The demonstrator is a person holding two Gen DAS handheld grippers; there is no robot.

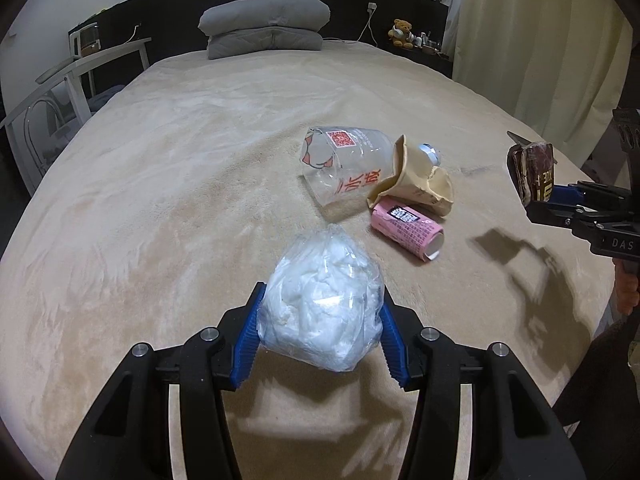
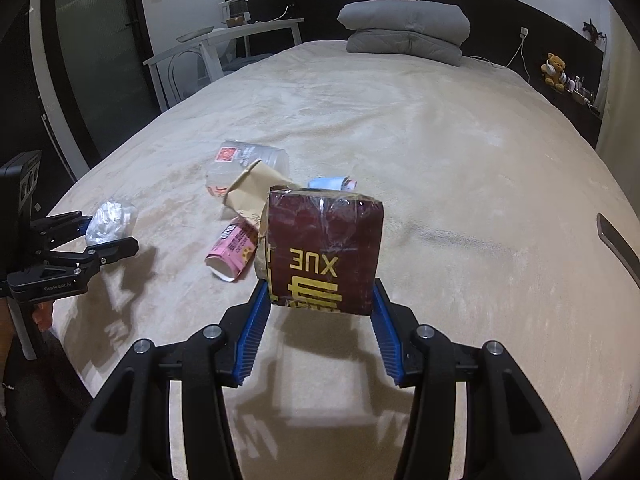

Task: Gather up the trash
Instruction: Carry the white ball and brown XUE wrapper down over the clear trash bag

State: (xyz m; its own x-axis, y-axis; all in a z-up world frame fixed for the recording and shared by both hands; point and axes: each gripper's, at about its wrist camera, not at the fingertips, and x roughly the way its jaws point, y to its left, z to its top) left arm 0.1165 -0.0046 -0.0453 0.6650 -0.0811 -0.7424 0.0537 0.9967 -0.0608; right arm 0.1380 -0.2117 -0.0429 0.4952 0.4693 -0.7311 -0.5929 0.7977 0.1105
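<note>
My left gripper (image 1: 320, 320) is shut on a clear plastic bag stuffed with white tissue (image 1: 324, 308), held above the bed; the same bag (image 2: 110, 220) shows at the left of the right wrist view. My right gripper (image 2: 320, 304) is shut on a dark red carton with yellow lettering (image 2: 324, 256), also lifted off the bed, and seen from the side as the carton (image 1: 534, 172) in the left wrist view. On the beige blanket lie a clear plastic bottle with red print (image 1: 344, 164), a crumpled tan paper cup (image 1: 416, 182) and a pink tube-shaped wrapper (image 1: 408, 230).
The bed (image 1: 180, 184) is wide, with folded grey pillows (image 1: 266, 26) at the headboard. A white table and chair (image 1: 76, 72) stand at its left side. A teddy bear (image 1: 401, 32) and small items sit on a shelf by the curtain (image 1: 532, 40).
</note>
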